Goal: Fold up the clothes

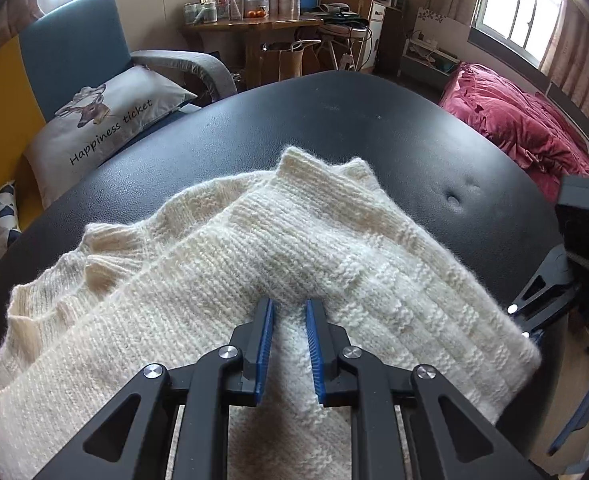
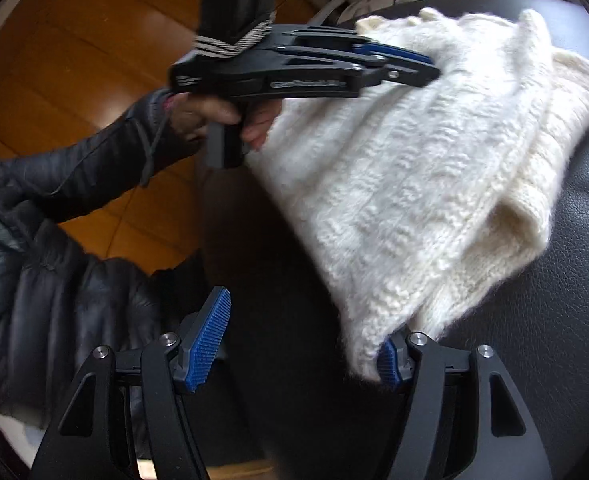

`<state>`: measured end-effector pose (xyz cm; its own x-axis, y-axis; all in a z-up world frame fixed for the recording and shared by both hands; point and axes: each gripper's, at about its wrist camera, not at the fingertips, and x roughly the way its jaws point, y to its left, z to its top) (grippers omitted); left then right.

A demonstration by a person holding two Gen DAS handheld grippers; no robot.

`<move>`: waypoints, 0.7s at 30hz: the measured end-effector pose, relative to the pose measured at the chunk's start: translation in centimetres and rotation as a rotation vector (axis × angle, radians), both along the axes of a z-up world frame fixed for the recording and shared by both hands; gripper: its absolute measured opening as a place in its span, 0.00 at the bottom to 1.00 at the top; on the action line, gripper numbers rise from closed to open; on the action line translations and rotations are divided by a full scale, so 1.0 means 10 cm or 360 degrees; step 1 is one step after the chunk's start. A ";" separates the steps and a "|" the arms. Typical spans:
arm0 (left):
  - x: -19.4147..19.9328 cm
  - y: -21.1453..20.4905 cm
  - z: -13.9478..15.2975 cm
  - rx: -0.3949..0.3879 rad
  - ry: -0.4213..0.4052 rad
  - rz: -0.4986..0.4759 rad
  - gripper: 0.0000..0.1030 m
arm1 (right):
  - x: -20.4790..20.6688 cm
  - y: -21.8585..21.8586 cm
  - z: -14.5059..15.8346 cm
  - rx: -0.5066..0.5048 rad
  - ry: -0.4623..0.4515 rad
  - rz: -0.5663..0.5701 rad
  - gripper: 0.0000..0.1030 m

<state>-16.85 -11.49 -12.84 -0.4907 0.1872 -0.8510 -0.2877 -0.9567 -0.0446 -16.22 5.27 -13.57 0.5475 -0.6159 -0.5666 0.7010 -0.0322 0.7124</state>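
A cream knit sweater (image 1: 254,240) lies folded on a black padded surface (image 1: 334,120). My left gripper (image 1: 290,304) points down onto its near part, the blue pads close together and shut on a ridge of knit. In the right wrist view the sweater (image 2: 434,160) stretches away to the upper right, and the left gripper (image 2: 430,64) rests on its far edge, held by a person's hand (image 2: 214,116). My right gripper (image 2: 308,316) stands open at the sweater's near corner. That corner drapes over the right finger's pad, while the left finger (image 2: 210,336) is bare.
A grey cushion (image 1: 106,120) sits on a blue armchair at the left, and a red quilt (image 1: 526,124) lies at the right. A cluttered wooden table (image 1: 254,24) stands behind. The person's dark padded sleeve (image 2: 74,176) crosses over a wooden floor (image 2: 74,40).
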 end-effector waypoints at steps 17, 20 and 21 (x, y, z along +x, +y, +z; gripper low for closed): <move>0.13 -0.12 0.25 0.0179 0.0098 0.0033 0.17 | -0.16 0.50 0.44 0.0042 0.0354 -0.0480 0.67; 0.12 -0.14 0.25 0.0183 0.0117 0.0053 0.17 | -0.26 0.42 0.68 -0.0038 0.0481 -0.0634 0.67; 0.11 -0.14 0.24 0.0183 0.0118 0.0060 0.17 | -0.31 0.35 0.73 -0.0052 0.0532 -0.0680 0.67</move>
